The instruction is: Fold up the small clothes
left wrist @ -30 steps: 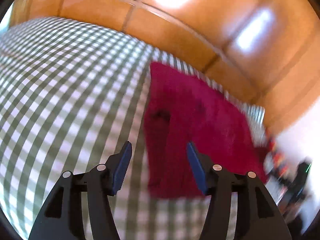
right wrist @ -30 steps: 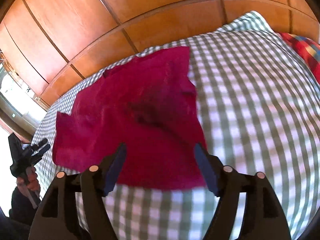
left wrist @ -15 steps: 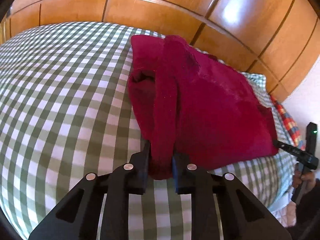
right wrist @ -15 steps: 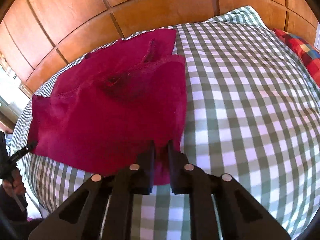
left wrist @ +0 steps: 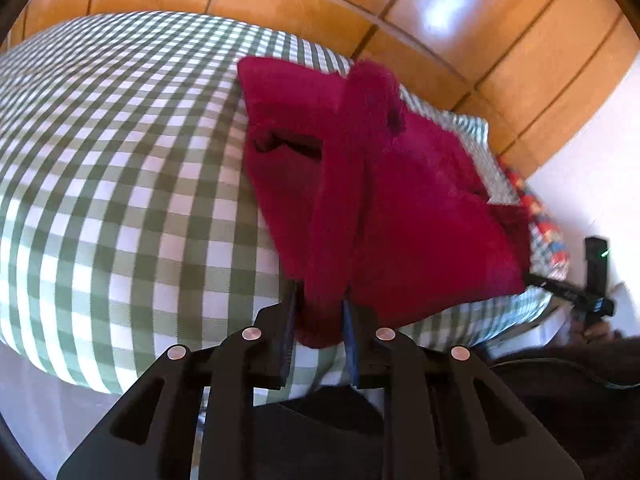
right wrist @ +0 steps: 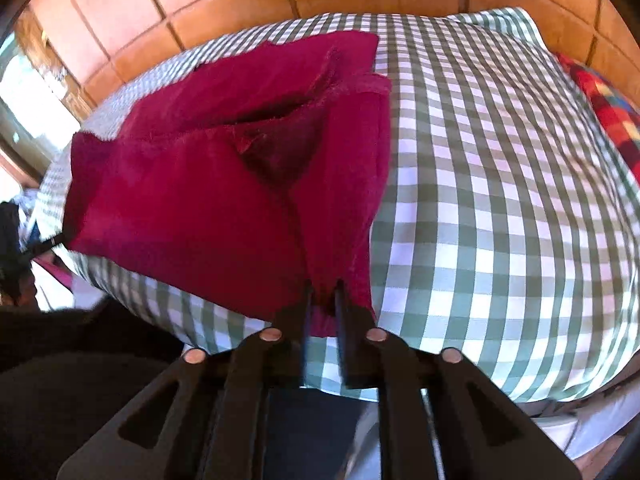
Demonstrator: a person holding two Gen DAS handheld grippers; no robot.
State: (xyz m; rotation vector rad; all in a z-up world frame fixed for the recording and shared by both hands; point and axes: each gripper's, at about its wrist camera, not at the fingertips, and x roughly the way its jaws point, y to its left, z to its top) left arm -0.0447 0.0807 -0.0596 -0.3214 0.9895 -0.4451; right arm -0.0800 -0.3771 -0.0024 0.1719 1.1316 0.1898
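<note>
A crimson small garment (left wrist: 400,208) lies on a green-and-white checked bed (left wrist: 120,168). My left gripper (left wrist: 320,308) is shut on the garment's near left corner and holds it lifted off the bed's front edge. In the right wrist view my right gripper (right wrist: 322,300) is shut on the near right corner of the same garment (right wrist: 192,200), also raised. The cloth hangs stretched between the two grips, with its far part resting on the bed (right wrist: 500,200). The other gripper shows at the far edge of each view.
A wooden panelled headboard (left wrist: 320,4) runs behind the bed. A red patterned cloth (right wrist: 604,100) lies at the bed's right side. Dark fabric (right wrist: 80,360) fills the foreground below the bed's front edge.
Both grippers went from open to shut on the garment's near corners, then pulled back and up toward the bed's front edge, lifting the cloth's near edge.
</note>
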